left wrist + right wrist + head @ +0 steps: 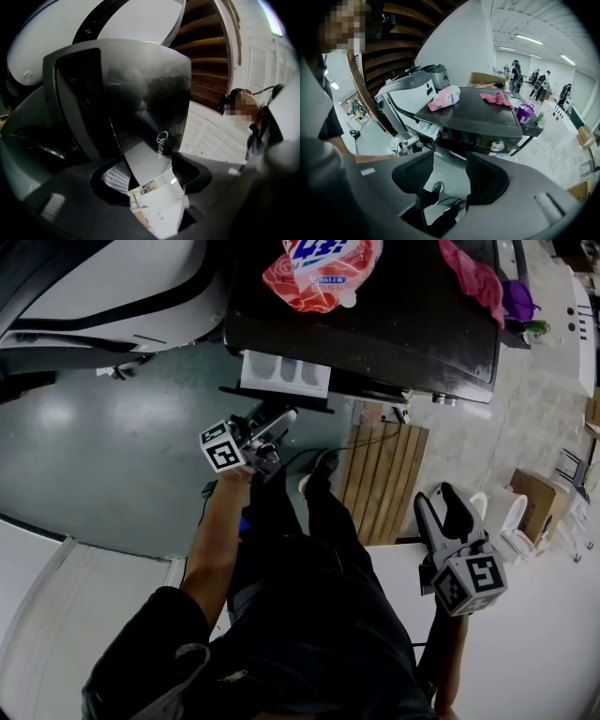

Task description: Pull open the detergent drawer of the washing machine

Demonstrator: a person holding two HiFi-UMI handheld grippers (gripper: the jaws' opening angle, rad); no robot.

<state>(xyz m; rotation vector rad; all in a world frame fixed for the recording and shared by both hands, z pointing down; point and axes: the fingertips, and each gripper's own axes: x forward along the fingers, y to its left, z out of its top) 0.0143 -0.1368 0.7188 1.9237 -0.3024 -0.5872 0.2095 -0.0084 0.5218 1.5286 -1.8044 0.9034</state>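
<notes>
Head view looks down on the black washing machine (394, 329), whose front edge runs across the upper part of the picture. The white detergent drawer (284, 373) stands out past that edge near the machine's left corner, with its compartments open to view. The left gripper (281, 423) sits right at the drawer's dark front lip and points toward the machine. In the left gripper view its jaws stand partly closed, with the drawer's glossy front panel (140, 108) filling the gap between the pads, so the claw has hold of the drawer front. Left of the drawer, a white machine (94, 277) stands close by. Below it, the grey-green floor (103, 446) lies open beside the person's left arm. The person's shoes (319, 465) stand just in front of the drawer, and a slatted wooden pallet (384, 479) lies at their right, under the machine's front. The right gripper (442, 507) hangs well apart to the right, over pale floor and tilted down. Its jaws are apart and hold nothing, with only floor and shoes seen beyond them. On the machine's top, a detergent bag (319, 268), a pink cloth (473, 273) and a purple cup (518, 298) sit back from the front edge. A cardboard box (534, 498) lies near the right border.
</notes>
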